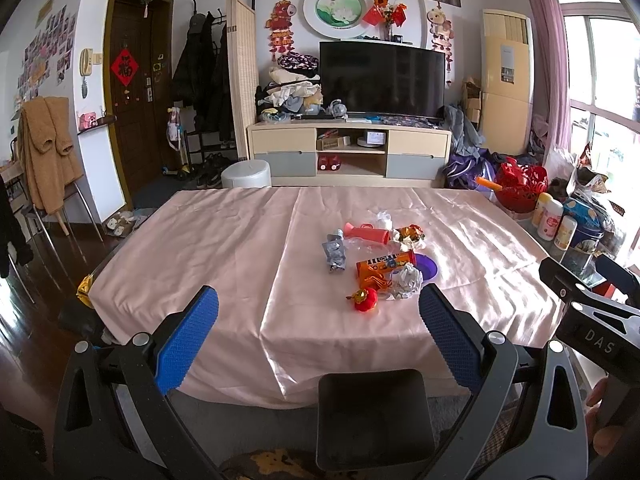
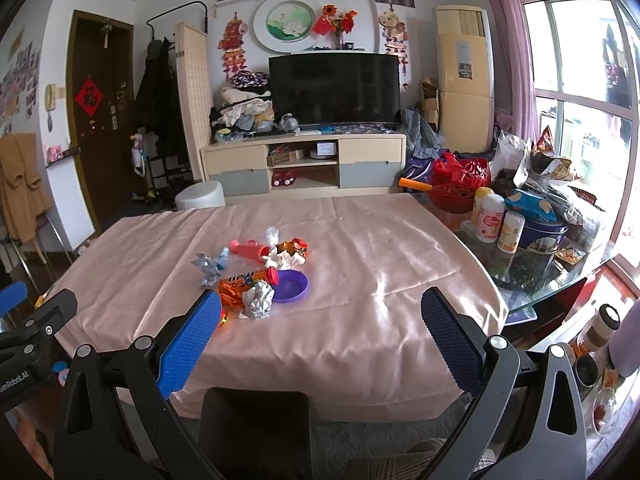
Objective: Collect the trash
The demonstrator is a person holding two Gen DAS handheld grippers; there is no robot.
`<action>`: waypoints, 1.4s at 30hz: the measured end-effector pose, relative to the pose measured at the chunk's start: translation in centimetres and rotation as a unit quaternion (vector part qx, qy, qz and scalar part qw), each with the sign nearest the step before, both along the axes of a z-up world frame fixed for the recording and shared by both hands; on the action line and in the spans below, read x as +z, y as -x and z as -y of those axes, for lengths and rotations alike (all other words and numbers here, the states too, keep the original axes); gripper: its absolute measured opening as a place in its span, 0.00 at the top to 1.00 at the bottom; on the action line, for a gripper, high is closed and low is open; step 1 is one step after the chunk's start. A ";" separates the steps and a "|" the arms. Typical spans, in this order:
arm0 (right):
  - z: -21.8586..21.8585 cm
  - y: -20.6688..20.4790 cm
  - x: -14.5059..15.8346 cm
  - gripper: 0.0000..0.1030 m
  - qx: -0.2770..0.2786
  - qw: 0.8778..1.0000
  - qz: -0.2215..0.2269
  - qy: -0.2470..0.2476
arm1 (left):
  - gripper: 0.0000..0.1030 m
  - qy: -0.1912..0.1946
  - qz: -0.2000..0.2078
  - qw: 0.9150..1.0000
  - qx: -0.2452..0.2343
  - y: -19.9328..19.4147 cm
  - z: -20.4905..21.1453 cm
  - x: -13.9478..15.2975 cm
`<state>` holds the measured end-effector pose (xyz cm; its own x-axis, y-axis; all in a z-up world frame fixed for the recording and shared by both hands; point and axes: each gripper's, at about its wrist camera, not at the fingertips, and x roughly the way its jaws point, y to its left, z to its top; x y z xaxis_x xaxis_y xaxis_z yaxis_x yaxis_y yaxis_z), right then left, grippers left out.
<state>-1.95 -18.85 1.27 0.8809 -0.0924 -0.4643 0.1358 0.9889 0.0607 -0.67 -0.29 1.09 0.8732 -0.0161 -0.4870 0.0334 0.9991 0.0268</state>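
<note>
Over the near table edge: both grippers hang short of the pile, neither touching anything.
Left gripper [image 1: 318, 312]: blue pads spread wide, nothing between them.
Right gripper [image 2: 320, 316]: pads equally far apart, empty.
Trash pile [image 1: 380, 260]: a loose cluster mid-table, ahead of both tools and well apart from their tips.
Nearest pieces: crumpled paper ball [image 2: 259, 300] and a small red ornament [image 1: 365, 299] lie at the pile's near edge.
Key relation: in the right wrist view the pile sits ahead and to the left, just past the left pad; in the left wrist view it lies ahead, slightly right of centre (so the left tool looks better lined up).
Long axis: orange candy tube [image 1: 386, 263] runs roughly crosswise to the fingers.
Other pieces: purple dish [image 2: 290, 285] beside the paper.
Surface: pink satin cloth [image 1: 224, 248], wrinkled and likely slippery.
Room: television [image 1: 382, 78] on a low cabinet beyond.
</note>
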 end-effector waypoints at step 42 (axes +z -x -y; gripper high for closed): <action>-0.2 0.0 0.4 0.03 0.000 1.000 0.006 -0.003 | 0.08 0.002 0.014 1.000 -0.003 -0.2 -0.5 1.5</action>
<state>-1.92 -18.60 1.65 0.8863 -0.0900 -0.4543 0.1356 0.9884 0.0687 -0.47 0.17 2.56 0.8865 -0.0225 -0.4621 0.0379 0.9990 0.0242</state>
